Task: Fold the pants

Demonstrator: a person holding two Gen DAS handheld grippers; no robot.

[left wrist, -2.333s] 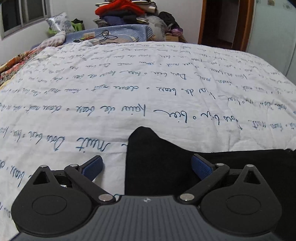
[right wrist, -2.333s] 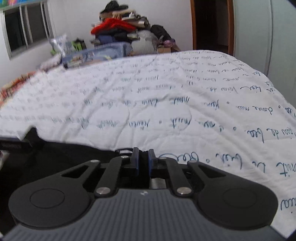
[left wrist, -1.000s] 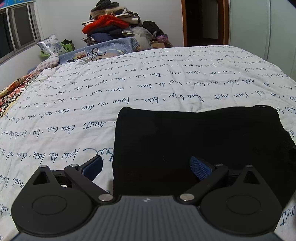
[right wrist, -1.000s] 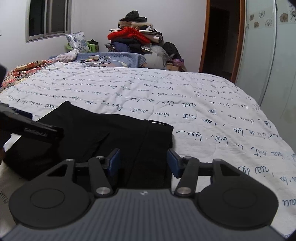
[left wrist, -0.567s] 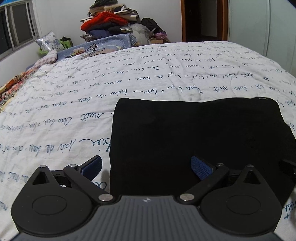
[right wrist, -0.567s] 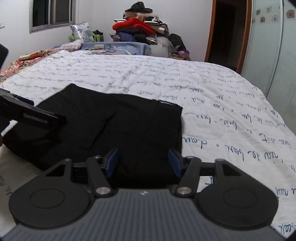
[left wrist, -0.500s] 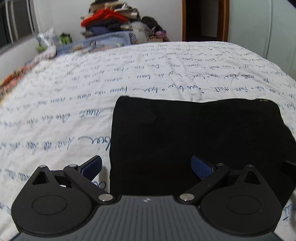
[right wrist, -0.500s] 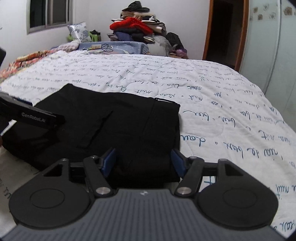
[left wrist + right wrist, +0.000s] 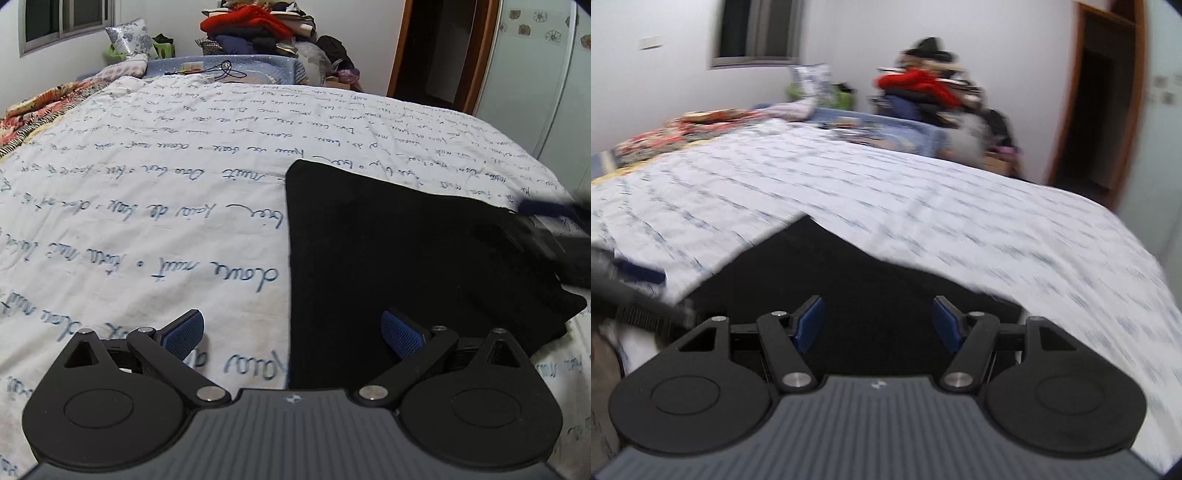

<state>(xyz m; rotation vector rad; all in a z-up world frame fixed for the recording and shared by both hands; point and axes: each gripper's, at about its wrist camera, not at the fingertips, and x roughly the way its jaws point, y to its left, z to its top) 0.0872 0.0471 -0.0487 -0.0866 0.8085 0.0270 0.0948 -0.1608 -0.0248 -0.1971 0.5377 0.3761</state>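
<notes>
Left wrist view: the left gripper (image 9: pixel 291 332) stands wide apart, nothing between its blue pads (image 9: pixel 400 333). One pad hangs over the white bedspread (image 9: pixel 147 229) with blue handwriting print, the other over the black pants (image 9: pixel 406 251). The pants lie folded into a flat dark block on the bed, right of centre, their left edge running straight from near to far. At the far right edge a blurred dark shape, the right gripper (image 9: pixel 550 236), sits at the pants' right side; contact cannot be told. Far end of the bed: a heap of clothes (image 9: pixel 255 26) topped with red, a patterned pillow (image 9: pixel 129 37), a window at far left, a doorway (image 9: pixel 439 51) at far right.

Right wrist view, blurred by motion: the right gripper (image 9: pixel 879 325) is at a moderate spread, with its pads clear of any cloth. The pants (image 9: pixel 849 280) lie beneath and just beyond it, one corner pointing far. The left gripper (image 9: pixel 631 291) shows as a smear at the left edge.
</notes>
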